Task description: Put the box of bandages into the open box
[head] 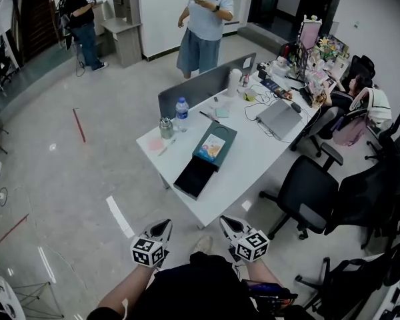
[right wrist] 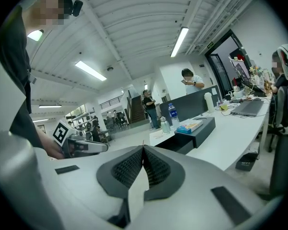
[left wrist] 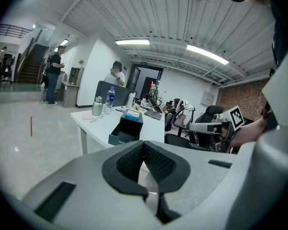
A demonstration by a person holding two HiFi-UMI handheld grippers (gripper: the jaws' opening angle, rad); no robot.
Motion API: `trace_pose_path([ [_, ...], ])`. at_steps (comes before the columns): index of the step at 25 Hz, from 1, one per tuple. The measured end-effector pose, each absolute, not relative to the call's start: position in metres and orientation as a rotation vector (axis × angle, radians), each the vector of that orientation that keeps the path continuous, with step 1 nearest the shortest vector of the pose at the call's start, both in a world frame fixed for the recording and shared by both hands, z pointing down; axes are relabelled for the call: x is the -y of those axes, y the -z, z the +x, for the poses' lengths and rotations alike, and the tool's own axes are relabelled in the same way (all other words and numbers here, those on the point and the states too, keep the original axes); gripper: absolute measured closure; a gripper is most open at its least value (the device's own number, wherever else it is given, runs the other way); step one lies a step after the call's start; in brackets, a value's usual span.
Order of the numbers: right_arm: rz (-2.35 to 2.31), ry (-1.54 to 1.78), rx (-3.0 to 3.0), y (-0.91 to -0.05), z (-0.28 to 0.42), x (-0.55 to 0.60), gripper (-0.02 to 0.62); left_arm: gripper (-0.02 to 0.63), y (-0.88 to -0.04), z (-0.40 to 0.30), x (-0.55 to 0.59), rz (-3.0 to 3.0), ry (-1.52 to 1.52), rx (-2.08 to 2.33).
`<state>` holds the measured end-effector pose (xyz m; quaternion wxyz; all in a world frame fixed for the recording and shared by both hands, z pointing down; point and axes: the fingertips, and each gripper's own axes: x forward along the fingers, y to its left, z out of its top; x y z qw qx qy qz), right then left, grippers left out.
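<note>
Both the left tool [head: 163,227] and the right tool [head: 228,223] are clenched on nothing and held low, well apart from the table [head: 253,162], probably because the approach is not begun. The box of bandages [head: 212,147] lies on the teal lid [head: 227,133], beside the open box [head: 195,177].

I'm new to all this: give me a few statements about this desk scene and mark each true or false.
1. The left gripper and right gripper are both shut and empty. True.
2. The box of bandages lies inside the open box's dark compartment. False: it rests on the box's teal part, beside that compartment.
3. A water bottle stands on the table. True.
4. The left gripper touches the table. False: both grippers are held short of it.
</note>
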<state>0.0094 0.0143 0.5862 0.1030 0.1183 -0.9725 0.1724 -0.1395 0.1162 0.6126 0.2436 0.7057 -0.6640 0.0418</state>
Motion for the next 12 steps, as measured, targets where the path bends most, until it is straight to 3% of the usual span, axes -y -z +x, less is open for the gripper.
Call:
trace_pose_path([
  [12,0.402,-0.597,2.891,-0.591,-0.016,0.068,0.572,0.598,-0.604,-0.165,-0.025,1.962,-0.186,1.77],
])
